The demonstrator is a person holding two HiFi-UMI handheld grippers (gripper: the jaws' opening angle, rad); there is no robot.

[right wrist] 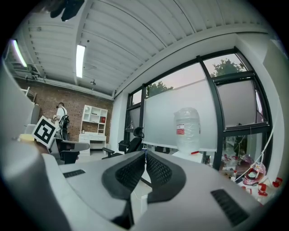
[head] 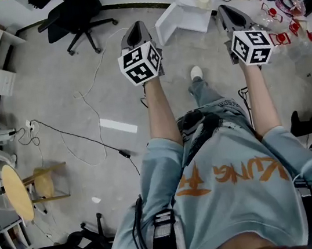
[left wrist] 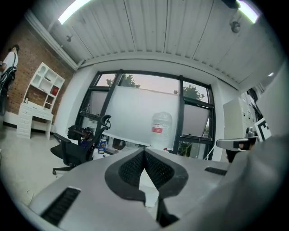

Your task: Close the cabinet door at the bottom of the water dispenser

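With the left gripper (head: 136,29) and right gripper (head: 230,14) both shut on nothing, the open cabinet door (head: 165,28), ahead between them (probably light, stiff, freely hinged), is best pushed at its free edge.

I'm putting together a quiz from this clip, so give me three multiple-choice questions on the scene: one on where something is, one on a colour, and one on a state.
1. In the head view, on which side of the water dispenser does the black office chair stand?
A. Left
B. Right
C. Right behind the person

2. What colour is the water dispenser's body?
A. Black
B. Red
C. White

3. How do the right gripper jaws stand?
A. Wide apart
B. Together, with nothing between them
C. Clamped on a cup

Answers:
1 A: the chair is at the upper left and the dispenser at the upper middle.
2 C: its panels show white.
3 B: the pads meet at the tips around empty air.
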